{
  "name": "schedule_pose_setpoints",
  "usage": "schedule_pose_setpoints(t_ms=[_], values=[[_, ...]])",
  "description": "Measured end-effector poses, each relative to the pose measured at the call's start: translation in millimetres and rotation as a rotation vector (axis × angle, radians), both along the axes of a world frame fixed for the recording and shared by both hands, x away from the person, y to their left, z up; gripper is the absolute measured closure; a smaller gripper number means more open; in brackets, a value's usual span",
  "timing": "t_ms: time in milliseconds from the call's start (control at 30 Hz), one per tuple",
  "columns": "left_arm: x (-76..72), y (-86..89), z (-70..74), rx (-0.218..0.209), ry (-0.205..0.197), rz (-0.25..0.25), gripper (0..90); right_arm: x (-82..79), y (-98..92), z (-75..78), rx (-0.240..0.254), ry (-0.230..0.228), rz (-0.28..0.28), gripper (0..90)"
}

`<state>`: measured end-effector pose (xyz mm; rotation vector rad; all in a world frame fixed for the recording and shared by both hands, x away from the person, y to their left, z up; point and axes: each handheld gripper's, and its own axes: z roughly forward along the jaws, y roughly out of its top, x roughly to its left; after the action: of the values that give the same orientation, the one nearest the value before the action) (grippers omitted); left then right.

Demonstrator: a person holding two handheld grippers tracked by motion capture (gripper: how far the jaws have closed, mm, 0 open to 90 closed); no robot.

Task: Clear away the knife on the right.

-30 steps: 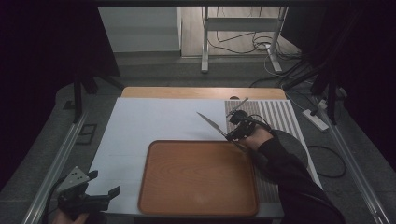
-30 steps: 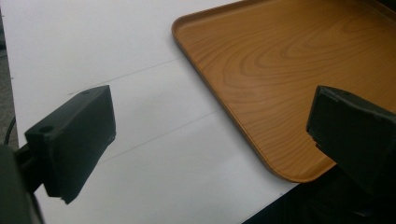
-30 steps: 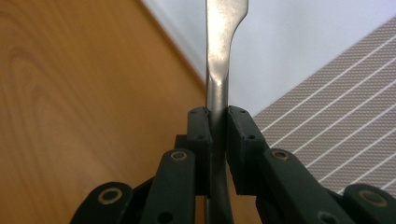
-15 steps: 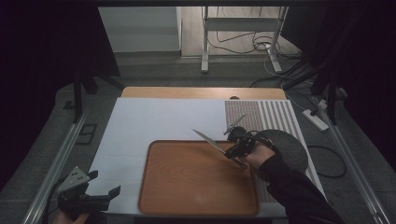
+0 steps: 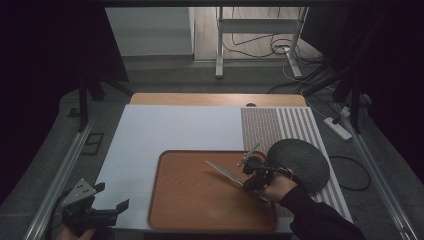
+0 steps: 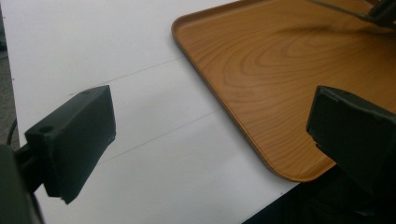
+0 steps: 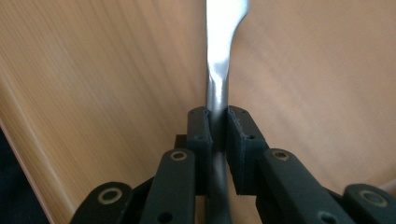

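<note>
- The right gripper (image 5: 248, 176) pinches the handle of a table knife (image 7: 219, 88); in the right gripper view both fingers (image 7: 200, 135) press on the metal shaft, with the blade running up and away from them.
- Since 1 second ago the knife has travelled from above the white mat (image 5: 165, 127), near the striped placemat (image 5: 295, 122), to a spot over the wooden tray (image 5: 200, 197). In the high view its blade (image 5: 223, 172) now points left across the tray's upper right part.
- I cannot tell whether the blade touches the tray or hangs just above it.
- A dark round mat (image 5: 299, 161) lies just right of the tray, now uncovered beside the right hand.
- The left gripper (image 5: 111, 207) has kept its place at the near left corner of the surface, fingers spread wide with nothing between them; its own view looks over white mat and the tray's near corner (image 6: 280, 163).
- Judgement: the carry looks nearly done, and lowering and releasing the knife on the tray seems the step left.
</note>
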<state>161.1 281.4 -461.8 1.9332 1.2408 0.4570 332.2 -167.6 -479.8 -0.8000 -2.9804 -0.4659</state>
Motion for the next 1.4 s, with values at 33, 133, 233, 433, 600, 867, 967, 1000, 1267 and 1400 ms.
schedule_pose_setpoints(t_ms=[33, 133, 233, 433, 600, 867, 967, 1000, 1267, 1400], values=[[0.0, -0.1, 0.0, 0.001, 0.0, 0.0, 2.4, -2.5, 0.2, -1.7, -0.017, -0.004, 0.005, 80.4], [0.0, -0.5, 0.1, 0.004, 0.0, -0.002, 2.4, -8.5, 1.9, -8.3, -0.062, -0.009, 0.019, 80.3], [0.1, -0.6, 0.0, 0.005, 0.002, -0.002, 2.4, -9.6, 2.6, -9.5, -0.073, 0.004, 0.029, 79.4], [0.9, -1.5, 0.0, 0.012, 0.007, -0.002, 2.4, -3.1, 7.9, 2.4, 0.038, -0.03, 0.055, 73.6], [0.9, -1.9, -0.2, 0.015, 0.007, -0.004, 2.4, -0.3, 41.1, 4.3, 0.101, -0.039, 0.186, 90.0], [1.1, -1.6, -0.4, 0.015, 0.009, -0.005, 2.5, 11.0, 77.5, -20.6, 0.063, -0.073, 0.26, 90.0], [0.8, -1.8, -0.4, 0.016, 0.006, -0.006, 2.4, 17.2, 72.5, -19.9, 0.042, -0.107, 0.224, 90.0], [0.8, -1.9, -0.4, 0.017, 0.007, -0.006, 2.4, 20.2, 69.2, -19.4, 0.033, -0.108, 0.213, 90.0], [0.9, -2.2, -0.2, 0.02, 0.007, -0.007, 2.4, 41.3, 32.9, -16.3, 0.014, -0.1, 0.074, 90.0], [0.8, -2.3, -0.2, 0.02, 0.006, -0.006, 2.4, 45.5, 17.1, -15.4, 0.018, -0.084, 0.037, 90.0]])
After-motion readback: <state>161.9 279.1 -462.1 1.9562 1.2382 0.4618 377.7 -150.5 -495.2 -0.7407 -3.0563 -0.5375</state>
